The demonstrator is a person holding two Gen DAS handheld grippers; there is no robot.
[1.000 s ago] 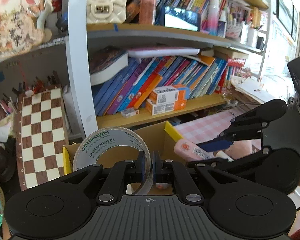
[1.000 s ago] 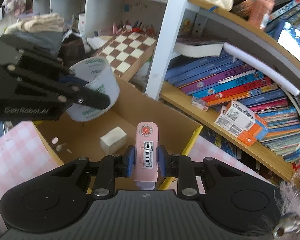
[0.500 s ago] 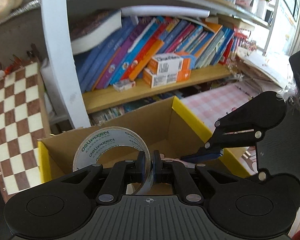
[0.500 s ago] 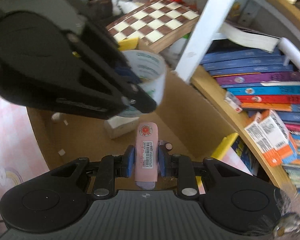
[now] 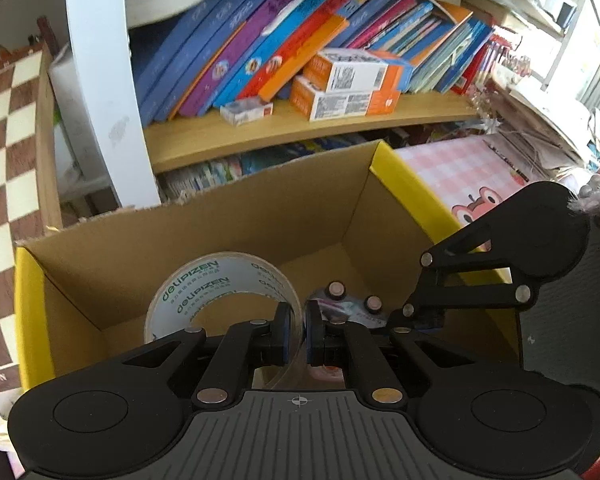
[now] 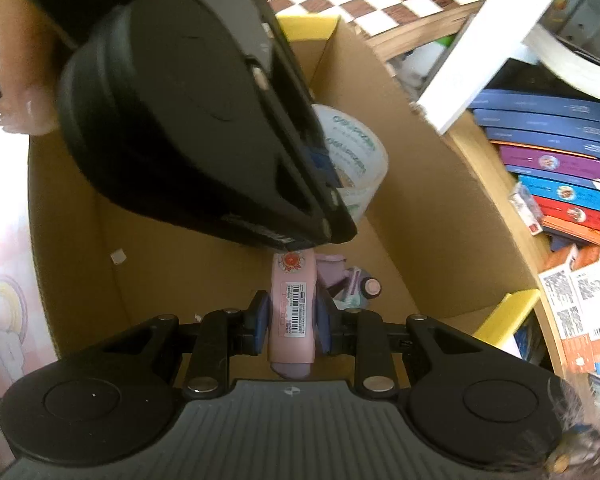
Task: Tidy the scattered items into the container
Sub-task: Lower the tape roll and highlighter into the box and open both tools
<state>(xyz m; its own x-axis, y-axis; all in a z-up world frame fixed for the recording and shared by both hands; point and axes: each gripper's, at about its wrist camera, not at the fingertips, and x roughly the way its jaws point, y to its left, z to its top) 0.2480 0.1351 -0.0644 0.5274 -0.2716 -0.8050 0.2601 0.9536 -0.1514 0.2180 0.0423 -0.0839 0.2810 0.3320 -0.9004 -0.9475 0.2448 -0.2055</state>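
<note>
Tape roll (image 5: pixel 220 292) clamped in left tool (image 5: pixel 296 334); pink tube (image 6: pixel 292 312) clamped in right tool (image 6: pixel 292 318), inside cardboard box (image 5: pixel 228 232).

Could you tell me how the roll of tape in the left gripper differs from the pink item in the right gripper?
The tape roll is a hollow ring, white inside with green lettering; the pink item is a solid, elongated bar with a barcode label. The left gripper pinches only the tape roll's thin wall, while the right gripper clamps the pink item across its width. Both are held over the open cardboard box.
</note>
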